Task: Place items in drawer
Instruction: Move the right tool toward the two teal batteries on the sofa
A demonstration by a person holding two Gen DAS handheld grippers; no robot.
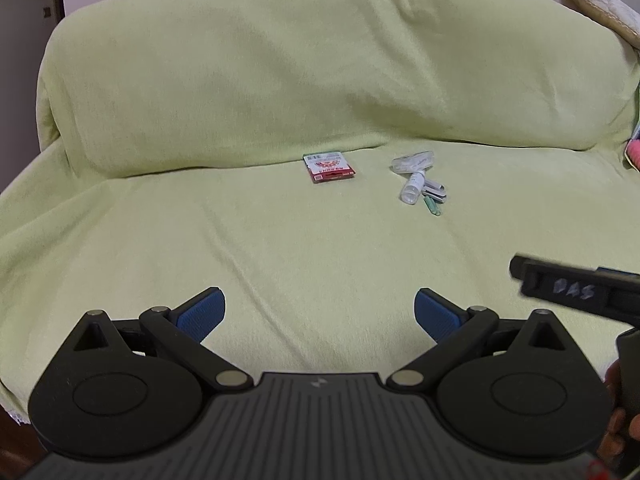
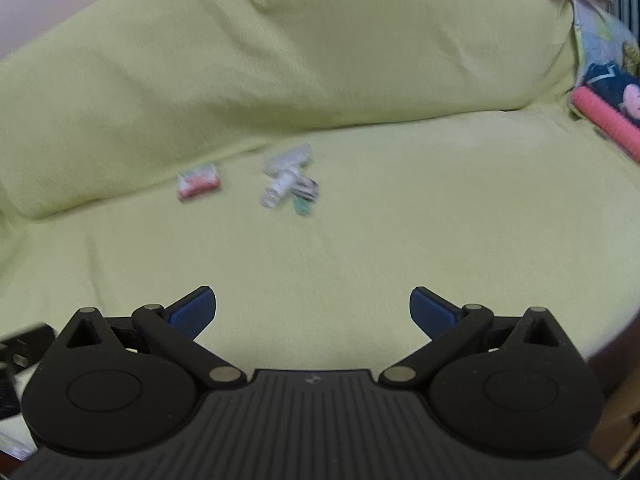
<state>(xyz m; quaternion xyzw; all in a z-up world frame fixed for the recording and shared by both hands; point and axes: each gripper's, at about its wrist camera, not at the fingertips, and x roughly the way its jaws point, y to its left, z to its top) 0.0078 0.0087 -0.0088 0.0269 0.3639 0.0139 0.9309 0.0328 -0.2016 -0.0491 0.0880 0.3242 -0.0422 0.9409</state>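
Note:
A red and white packet [image 1: 329,167] [image 2: 198,181] lies flat on the green-covered sofa seat near the backrest. To its right sits a small pile: a clear plastic bag [image 1: 413,161], a small white bottle [image 1: 413,187] [image 2: 280,188], a folded striped piece [image 1: 435,192] and a green clip [image 1: 433,206] [image 2: 301,206]. My left gripper [image 1: 320,314] is open and empty, well short of them. My right gripper [image 2: 313,310] is also open and empty; its view is blurred. No drawer is visible.
The sofa [image 1: 280,80] is draped in a light green cover. A patterned cushion [image 2: 608,92] with a pink edge lies at the right end, a beige pillow [image 1: 600,4] above it. The right gripper's body [image 1: 576,288] and a hand [image 1: 618,424] show in the left wrist view.

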